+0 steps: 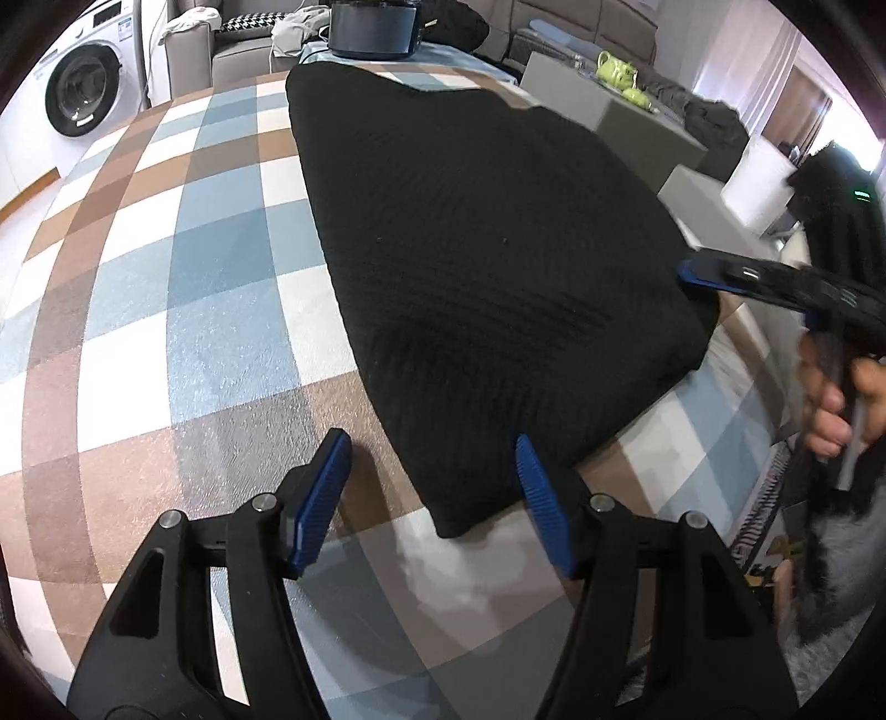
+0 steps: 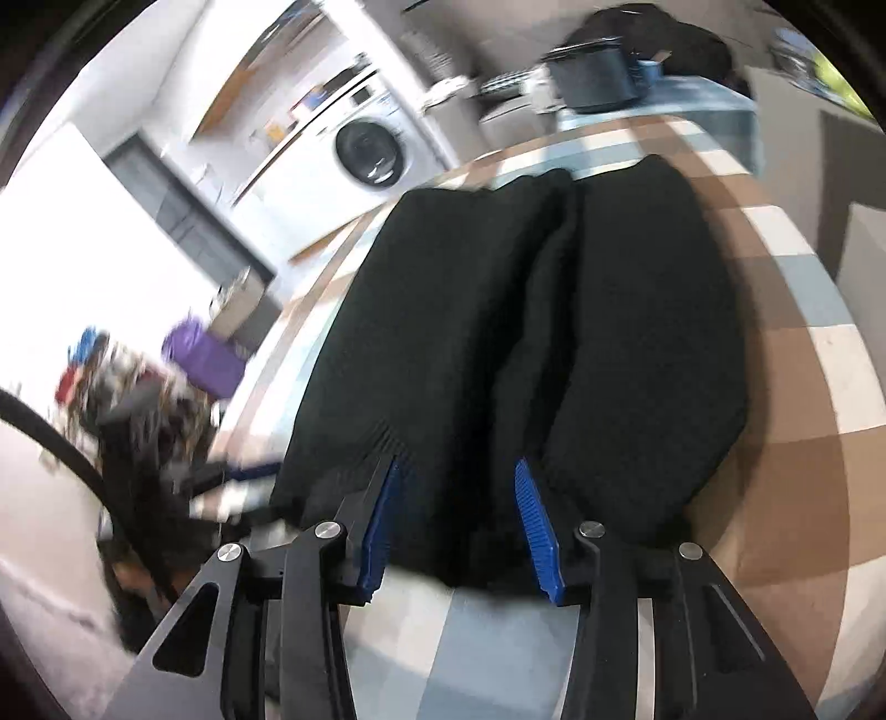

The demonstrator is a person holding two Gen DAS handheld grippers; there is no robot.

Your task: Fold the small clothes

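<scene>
A black knit garment (image 1: 487,277) lies folded flat on the checked tablecloth (image 1: 183,332). My left gripper (image 1: 432,471) is open, just short of the garment's near corner, its right finger beside the cloth edge. The right gripper (image 1: 714,274) shows at the garment's far right edge, held by a hand. In the right wrist view the garment (image 2: 554,332) shows a lengthwise fold down its middle. My right gripper (image 2: 457,501) is open with its jaws on either side of the garment's near edge, over the fold.
A dark round pot (image 1: 374,27) stands at the table's far end. A washing machine (image 1: 83,88) is at the left, a sofa behind. A grey box (image 1: 620,105) with green objects sits at the right. Clutter (image 2: 138,387) lies left of the table.
</scene>
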